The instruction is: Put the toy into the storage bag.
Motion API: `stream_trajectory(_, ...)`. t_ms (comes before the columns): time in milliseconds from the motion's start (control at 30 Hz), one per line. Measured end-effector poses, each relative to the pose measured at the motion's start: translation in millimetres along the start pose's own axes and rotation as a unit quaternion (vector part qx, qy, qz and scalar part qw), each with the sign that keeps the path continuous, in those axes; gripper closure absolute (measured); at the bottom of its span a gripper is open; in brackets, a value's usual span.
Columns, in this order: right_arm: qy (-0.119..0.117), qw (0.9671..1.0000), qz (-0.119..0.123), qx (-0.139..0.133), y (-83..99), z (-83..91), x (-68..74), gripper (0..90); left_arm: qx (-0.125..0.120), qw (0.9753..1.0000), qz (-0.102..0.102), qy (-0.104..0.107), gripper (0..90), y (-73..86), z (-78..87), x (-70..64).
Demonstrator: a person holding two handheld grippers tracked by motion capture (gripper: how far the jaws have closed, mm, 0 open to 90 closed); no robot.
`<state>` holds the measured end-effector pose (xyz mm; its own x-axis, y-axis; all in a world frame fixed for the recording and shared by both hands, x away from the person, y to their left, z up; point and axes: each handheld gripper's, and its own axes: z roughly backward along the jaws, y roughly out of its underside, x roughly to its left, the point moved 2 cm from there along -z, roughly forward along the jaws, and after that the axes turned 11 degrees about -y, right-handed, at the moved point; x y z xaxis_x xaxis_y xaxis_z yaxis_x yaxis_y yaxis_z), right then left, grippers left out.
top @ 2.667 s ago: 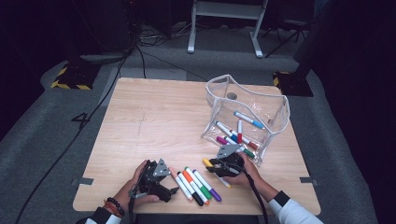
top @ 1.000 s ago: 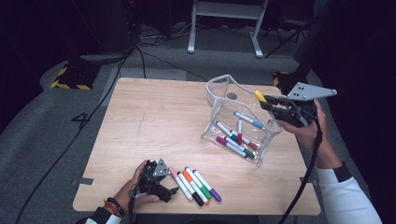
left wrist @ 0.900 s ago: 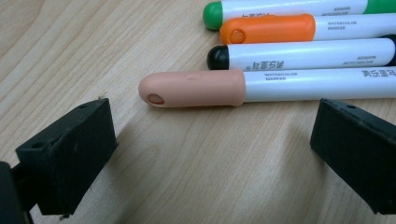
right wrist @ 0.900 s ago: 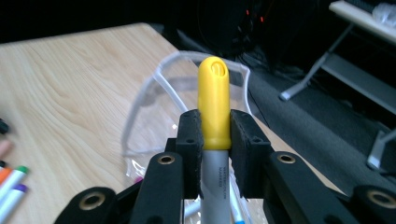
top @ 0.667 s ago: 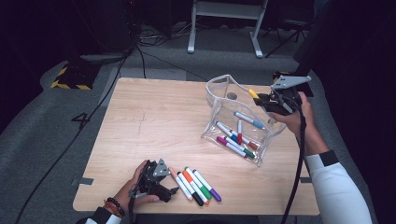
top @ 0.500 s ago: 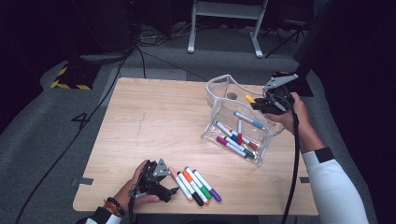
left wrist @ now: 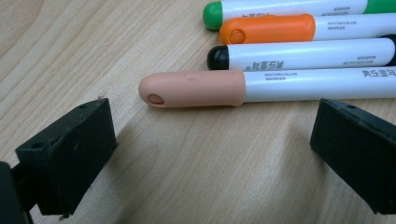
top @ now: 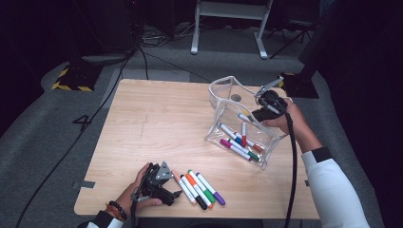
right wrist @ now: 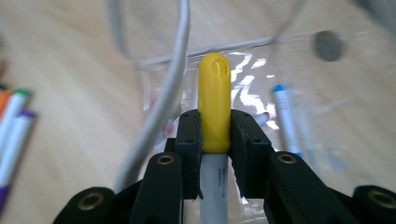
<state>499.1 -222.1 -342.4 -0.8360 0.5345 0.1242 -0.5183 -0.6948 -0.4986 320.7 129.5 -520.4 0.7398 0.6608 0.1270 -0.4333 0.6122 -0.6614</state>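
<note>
1. Both grippers are seen in the high view: the right gripper [top: 266, 105] is held at the open top of the clear pouch [top: 223, 102], at the far right of the table, and its jaws are closed on a yellow-capped marker [right wrist: 214, 109].
2. That marker is gripped at the base of its cap, as the right gripper view shows, with the cap pointing away from the jaws toward the pouch and the white barrel running back between them.
3. The pouch is seen standing on the wooden table [top: 157, 123], with several markers lying on its bottom, among them a blue-capped marker [right wrist: 286, 116].
4. The left gripper [top: 159, 183] is rested at the near edge of the table, left of centre, held by the left hand [top: 135, 190]; its jaws are spread wide and nothing is held between them.
5. Just beyond those jaws, in the left gripper view, a peach-capped marker [left wrist: 196, 88] is seen lying flat, untouched.
6. Behind it, side by side, a black-capped marker [left wrist: 299, 55], an orange-capped marker [left wrist: 268, 29] and a green-capped marker [left wrist: 215, 14] are laid.
7. A purple-capped marker [top: 215, 193] is seen at the right end of that loose row in the high view.
</note>
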Motion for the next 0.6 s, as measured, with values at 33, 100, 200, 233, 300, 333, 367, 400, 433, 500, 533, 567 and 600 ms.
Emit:
stream_trajectory(33, -0.019, 0.9997, 0.011, 0.011, 0.1, -2.1, 3.8, 74.8, 0.0, 1.0, 0.0, 0.0, 0.4, 0.0, 0.0, 0.0)
stream_trajectory(100, -0.019, 0.9994, 0.02, 0.022, 0.2, -4.4, 9.2, 73.4, 0.0, 1.0, 0.0, 0.0, 0.4, 0.0, 0.0, 0.0)
stream_trajectory(200, 0.003, 0.9996, 0.024, 0.014, 0.1, -2.6, 9.7, 62.5, 0.0, 1.0, 0.0, 0.0, 0.4, 0.0, 0.0, 0.0)
stream_trajectory(233, 0.004, 0.9998, 0.021, 0.005, 0.9, -0.6, 8.8, 61.9, 0.0, 1.0, 0.001, -0.001, 0.4, 0.0, 0.0, -0.2)
stream_trajectory(300, 0.019, 0.9995, 0.02, -0.015, 2.1, 4.6, 7.6, 57.3, 0.0, 1.0, 0.001, -0.001, 0.5, 0.0, 0.0, -0.1)
stream_trajectory(333, 0.024, 0.9989, 0.022, -0.033, 3.4, 9.5, 7.1, 56.5, 0.0, 1.0, 0.001, 0.0, 0.5, 0.0, 0.0, -0.1)
stream_trajectory(367, 0.027, 0.9984, 0.022, -0.044, 4.3, 12.9, 7.3, 55.3, 0.0, 1.0, 0.0, 0.0, 0.4, 0.0, 0.0, -0.1)
stream_trajectory(400, 0.035, 0.9972, 0.028, -0.06, 6.3, 19.7, 8.4, 52.9, 0.0, 1.0, 0.0, 0.0, 0.4, 0.0, 0.0, -0.1)
stream_trajectory(433, 0.04, 0.9958, 0.034, -0.075, 8.1, 25.5, 9.7, 50.9, 0.0, 1.0, 0.001, 0.0, 0.4, 0.0, 0.0, -0.1)
stream_trajectory(500, 0.049, 0.9923, 0.044, -0.105, 12.4, 36.3, 12.2, 47.0, 0.0, 1.0, 0.001, 0.0, 0.4, 0.0, 0.0, -0.1)
stream_trajectory(533, 0.043, 0.9905, 0.044, -0.123, 14.5, 40.6, 13.0, 46.9, 0.0, 1.0, 0.0, 0.0, 0.4, 0.0, 0.0, -0.1)
stream_trajectory(567, 0.036, 0.9884, 0.04, -0.142, 18.4, 46.8, 14.8, 45.2, 0.0, 1.0, 0.0, -0.001, 0.4, 0.0, 0.0, -0.1)
stream_trajectory(600, 0.038, 0.9876, 0.043, -0.146, 20.8, 50.0, 15.9, 43.6, 0.0, 1.0, 0.001, 0.0, 0.4, 0.0, 0.0, -0.1)
